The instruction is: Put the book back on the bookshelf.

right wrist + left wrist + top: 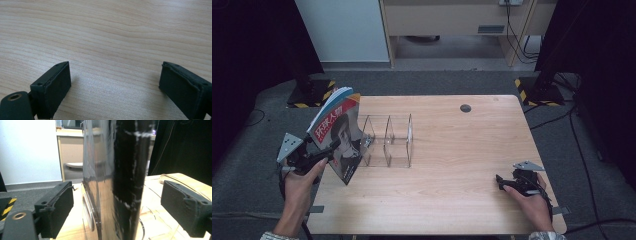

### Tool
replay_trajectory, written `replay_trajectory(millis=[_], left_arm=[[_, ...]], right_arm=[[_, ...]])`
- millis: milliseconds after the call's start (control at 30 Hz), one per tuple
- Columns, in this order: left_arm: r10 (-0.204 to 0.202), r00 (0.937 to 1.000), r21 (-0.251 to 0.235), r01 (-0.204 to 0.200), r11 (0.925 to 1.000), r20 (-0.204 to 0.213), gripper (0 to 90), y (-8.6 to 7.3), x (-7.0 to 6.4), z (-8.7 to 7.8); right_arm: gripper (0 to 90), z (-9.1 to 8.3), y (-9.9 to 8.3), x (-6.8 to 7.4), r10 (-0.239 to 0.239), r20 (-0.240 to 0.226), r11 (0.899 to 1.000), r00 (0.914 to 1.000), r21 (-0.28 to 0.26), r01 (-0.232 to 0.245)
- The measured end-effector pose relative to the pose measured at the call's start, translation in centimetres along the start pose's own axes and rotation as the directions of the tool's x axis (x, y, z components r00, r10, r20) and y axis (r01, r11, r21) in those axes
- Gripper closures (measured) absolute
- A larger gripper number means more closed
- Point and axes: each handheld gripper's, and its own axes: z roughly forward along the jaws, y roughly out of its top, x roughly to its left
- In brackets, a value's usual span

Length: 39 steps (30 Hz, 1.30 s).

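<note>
The wooden table (452, 150) carries a clear plastic rack (388, 140) toward its left side, a row of upright dividers forming a few slots. As far as the see-through walls allow one to judge, the slots hold nothing.

A magazine (338, 132) stands tilted at the table's left edge, just beside the rack's left end, its lower corner down near the tabletop and its top leaning out to the left. Its cover shows a portrait under a red band. In the left gripper view the magazine (117, 182) rises as a dark, glossy slab between the two black jaws, with the curved clear wall of the rack (172, 178) behind it to the right.

The left gripper (314, 156) sits at the magazine's lower left. Its jaws are spread wide on either side of the magazine, with a gap showing between each pad and the cover, so it does not look clamped.

The right gripper (504, 184) rests low at the table's right front, well apart from the rack. Its jaws stand wide open over bare wood (112, 45).
</note>
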Motion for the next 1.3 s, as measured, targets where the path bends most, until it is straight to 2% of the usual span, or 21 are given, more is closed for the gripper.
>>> replay_trajectory(millis=[600, 700, 1167, 1300], left_arm=[[0.034, 0.9994, 0.068, -0.033, 0.9972, -0.008, 7.6, -1.3, 0.0, -1.5], [0.05, 0.9987, 0.08, -0.049, 0.9956, -0.01, 7.5, -1.7, -0.2, -1.6], [0.064, 0.998, 0.105, -0.063, 0.9924, -0.002, 6.5, -3.2, -0.7, -2.6], [0.054, 0.9985, 0.118, -0.054, 0.9915, 0.001, 6.5, -3.8, -0.9, -3.3]], right_arm=[[10.5, 0.0, 0.0, 0.0, 0.001, 0.002, 1.0, 1.0, 0.0, -0.001], [10.5, 0.0, 0.0, 0.0, -0.005, 0.002, 1.0, 1.0, -0.001, 0.005], [10.5, -0.1, 0.0, 0.0, -0.009, 0.0, 1.0, 1.0, 0.0, 0.009], [10.4, -0.1, -0.1, 0.0, -0.008, -0.001, 1.0, 1.0, -0.001, 0.008]])
